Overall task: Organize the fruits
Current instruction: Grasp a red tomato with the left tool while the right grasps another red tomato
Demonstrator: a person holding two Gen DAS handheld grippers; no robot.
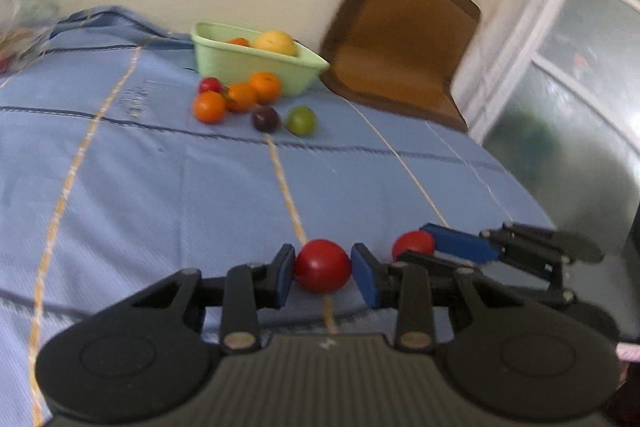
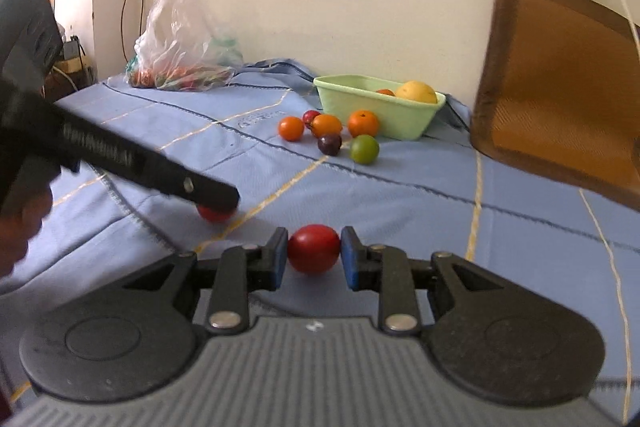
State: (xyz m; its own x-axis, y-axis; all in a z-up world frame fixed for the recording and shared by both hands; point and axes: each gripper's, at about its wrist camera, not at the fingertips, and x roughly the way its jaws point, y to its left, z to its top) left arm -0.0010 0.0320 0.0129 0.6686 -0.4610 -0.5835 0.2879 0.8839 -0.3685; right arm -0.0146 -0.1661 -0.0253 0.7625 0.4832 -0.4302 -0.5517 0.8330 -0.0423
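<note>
Red fruits sit clamped in both tools: the left gripper holds one red fruit between its blue pads, the right gripper the other red fruit, its long axis running pad to pad. Both jaws are closed on their fruit above the blue cloth. Well ahead of the jaws, a green basket lies long side toward the cameras, oranges just before it.

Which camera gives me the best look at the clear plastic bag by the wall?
The right wrist view: the plastic bag shows whole and sharp, standing on the blue cloth with colourful contents inside. The left wrist view catches only a blurred sliver of it at its left edge.
</note>
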